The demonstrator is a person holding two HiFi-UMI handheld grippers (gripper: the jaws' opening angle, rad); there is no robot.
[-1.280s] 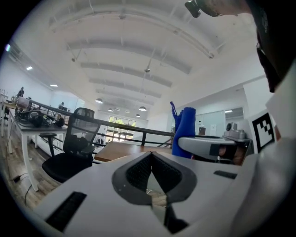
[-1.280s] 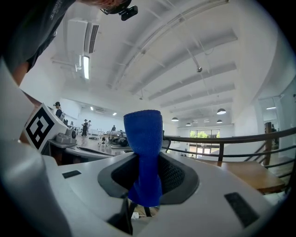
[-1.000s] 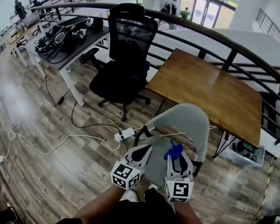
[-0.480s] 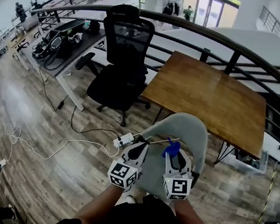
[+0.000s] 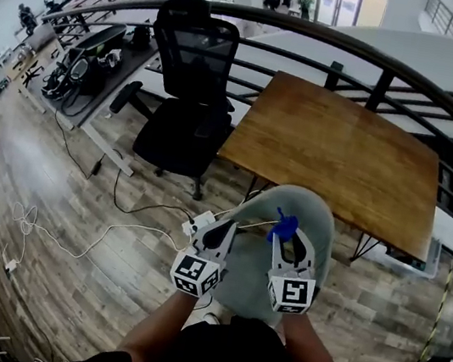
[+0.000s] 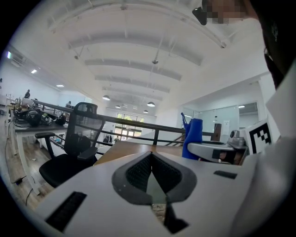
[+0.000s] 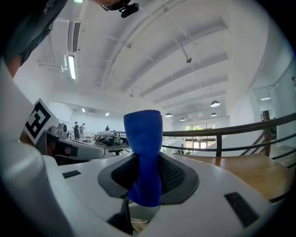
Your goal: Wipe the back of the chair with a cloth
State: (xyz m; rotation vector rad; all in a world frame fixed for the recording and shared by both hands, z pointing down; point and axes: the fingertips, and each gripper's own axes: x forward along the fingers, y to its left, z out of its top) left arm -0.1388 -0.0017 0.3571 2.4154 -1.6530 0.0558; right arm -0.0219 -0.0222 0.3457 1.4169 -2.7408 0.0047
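Observation:
A grey shell chair (image 5: 316,219) stands just in front of me, its curved back toward the wooden table (image 5: 344,148). My right gripper (image 5: 289,237) is shut on a blue cloth (image 5: 284,224), which sticks up from its jaws over the chair's seat, close to the inner face of the back. In the right gripper view the blue cloth (image 7: 145,152) fills the middle, pinched between the jaws. My left gripper (image 5: 222,228) hovers beside it at the chair's left edge, shut with nothing in it. The left gripper view shows the cloth (image 6: 193,137) to its right.
A black office chair (image 5: 188,84) stands at the left by a white desk (image 5: 99,69). A dark curved railing (image 5: 384,60) runs behind the table. A white power strip (image 5: 200,220) and cables (image 5: 107,229) lie on the wood floor left of the grey chair.
Both grippers have edged forward over the grey chair toward its back. The blue cloth stays in the right gripper. The head view has tilted a little further down.

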